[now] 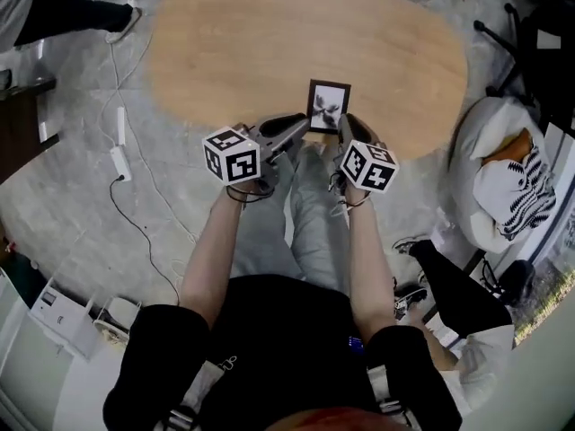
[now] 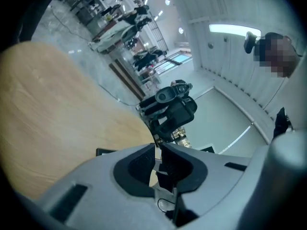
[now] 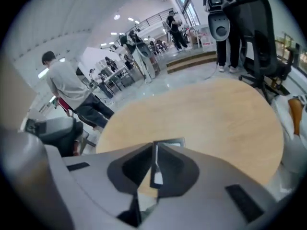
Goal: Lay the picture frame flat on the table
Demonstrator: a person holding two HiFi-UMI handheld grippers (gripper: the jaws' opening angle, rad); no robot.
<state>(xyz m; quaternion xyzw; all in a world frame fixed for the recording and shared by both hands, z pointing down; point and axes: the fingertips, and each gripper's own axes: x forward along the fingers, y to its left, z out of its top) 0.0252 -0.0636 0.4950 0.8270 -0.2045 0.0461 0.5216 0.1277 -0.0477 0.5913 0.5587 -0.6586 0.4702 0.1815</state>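
Observation:
A small black picture frame (image 1: 328, 104) with a black-and-white print sits near the front edge of the oval wooden table (image 1: 269, 43). How far it leans I cannot tell. My left gripper (image 1: 301, 131) reaches its lower left side, and my right gripper (image 1: 344, 124) its lower right side. In the right gripper view the jaws (image 3: 154, 145) are shut on the frame's thin edge (image 3: 155, 162). In the left gripper view the jaws (image 2: 158, 147) stand nearly together with a dark piece of the frame between them. The frame's black rim (image 2: 104, 152) shows to either side.
A white beanbag seat (image 1: 503, 178) with cushions stands right of the table. Cables and a power strip (image 1: 119, 155) lie on the grey floor at the left. A person's legs (image 1: 72, 12) are at the far left. An office chair (image 3: 249, 28) stands beyond the table.

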